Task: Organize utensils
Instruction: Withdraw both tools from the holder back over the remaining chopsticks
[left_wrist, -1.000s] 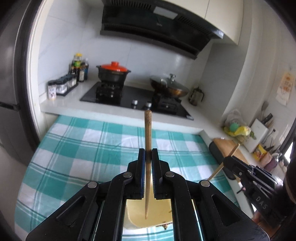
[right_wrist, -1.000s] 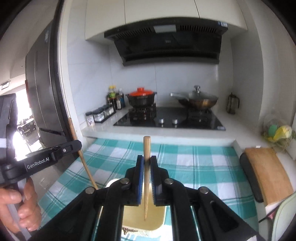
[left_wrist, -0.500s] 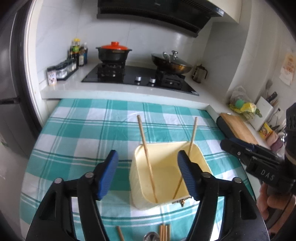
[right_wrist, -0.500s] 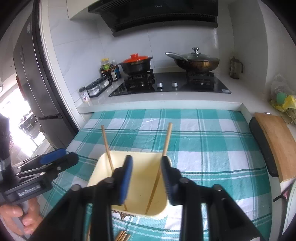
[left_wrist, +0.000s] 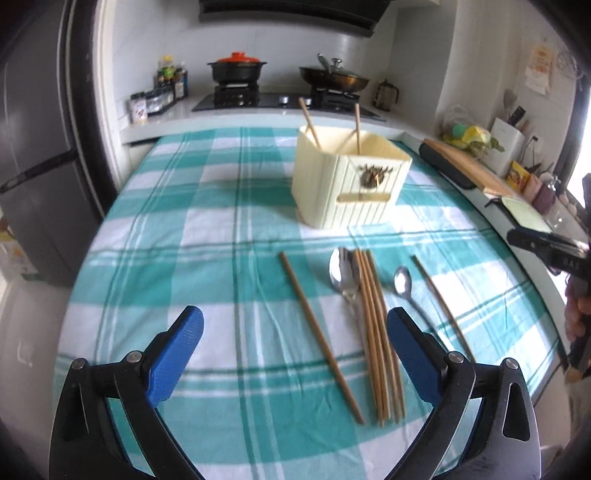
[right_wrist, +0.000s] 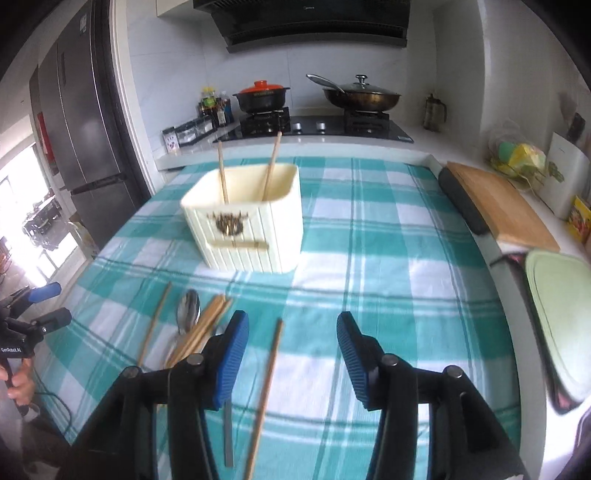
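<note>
Both grippers, left gripper and right gripper, are opening with nothing held, so line up along one chopstick and pinch its middle

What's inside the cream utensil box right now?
Two wooden chopsticks stand in the cream utensil box, leaning on opposite sides with their tops above the rim. The front wall hides the floor and the sticks' lower ends, so anything lying flat there cannot be seen.
</note>
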